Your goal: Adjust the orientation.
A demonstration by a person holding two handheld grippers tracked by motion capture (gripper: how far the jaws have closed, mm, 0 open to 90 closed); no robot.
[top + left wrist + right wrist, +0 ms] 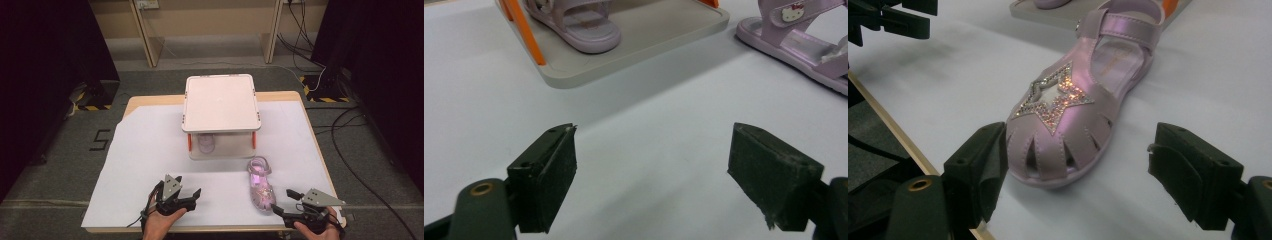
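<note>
Pink star-trimmed sandal (261, 187) lying on the white table cover (140, 165) in front of the two-tier rack (220, 102), its toe between the spread jaws of the right gripper (282, 202); left gripper (192, 196) likewise spread, holding nothing, well apart.

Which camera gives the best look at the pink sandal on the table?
The right gripper view: the sandal is close up, star and strap clear. The high view shows it whole but small; the left gripper view catches its heel end.
</note>
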